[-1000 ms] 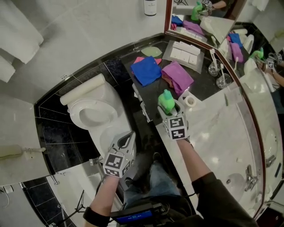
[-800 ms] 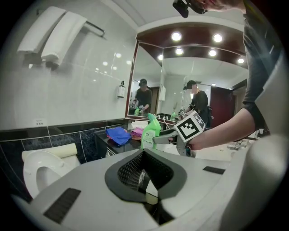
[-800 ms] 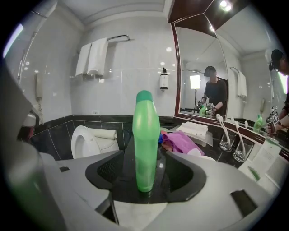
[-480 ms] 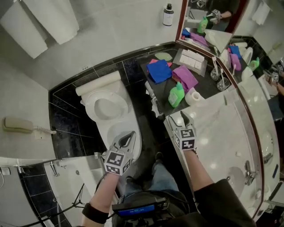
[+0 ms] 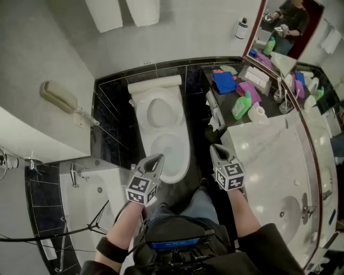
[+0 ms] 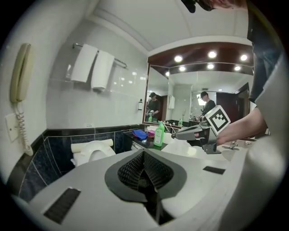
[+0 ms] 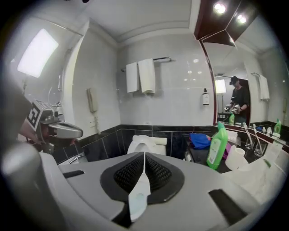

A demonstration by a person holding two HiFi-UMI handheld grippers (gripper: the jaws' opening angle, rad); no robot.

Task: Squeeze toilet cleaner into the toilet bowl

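Note:
The green toilet cleaner bottle [image 5: 241, 106] stands upright on the black counter [image 5: 231, 121], right of the white toilet [image 5: 161, 134], whose lid is up and bowl open. My left gripper [image 5: 156, 158] hovers shut and empty over the bowl's near rim. My right gripper [image 5: 215, 149] is beside the toilet, well short of the bottle; its jaws have just been closing with nothing between them and now stand shut. The left gripper view shows the toilet [image 6: 92, 151], the bottle [image 6: 159, 134] and the right gripper [image 6: 198, 133]. The right gripper view shows the bottle [image 7: 217, 146] at right.
Blue and purple cloths [image 5: 231, 85] and a paper roll [image 5: 258, 113] share the counter with the bottle. A marble vanity with a sink [image 5: 287, 212] runs along the right. A wall phone [image 5: 64, 98] hangs at left, towels [image 5: 123, 13] above the toilet.
Both grippers have drawn back from the counter toward the person. The right gripper has left the green bottle standing there, and its open jaws have closed empty.

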